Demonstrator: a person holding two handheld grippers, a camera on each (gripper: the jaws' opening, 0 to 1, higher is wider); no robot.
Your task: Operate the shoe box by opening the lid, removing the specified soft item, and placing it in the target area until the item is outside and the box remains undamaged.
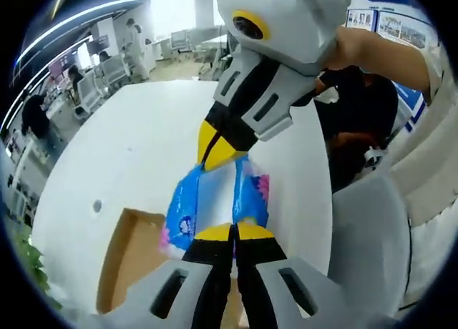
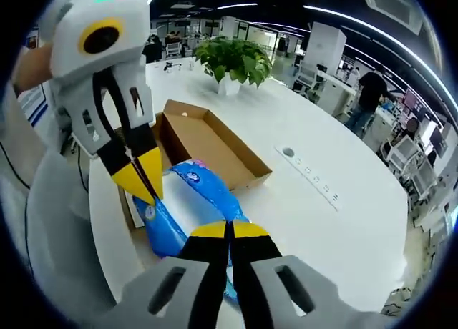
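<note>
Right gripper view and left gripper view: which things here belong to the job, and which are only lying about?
Part of the job:
- cardboard shoe box, lid open
- blue soft pack, gripped at both ends
- left gripper
- right gripper
- white table

Only lying about:
- potted plant
- office chairs

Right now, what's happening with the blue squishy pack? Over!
Both grippers, left and right, shut on blue pack. Pack lifted beside open shoe box. Nothing in the way.

Soft pack (image 2: pixel 204 193) wrapped in glossy blue plastic film, crinkled. Shoe box (image 2: pixel 207 144) made of matt brown cardboard. Table (image 2: pixel 322 150) finished smooth white, faintly glossy.
</note>
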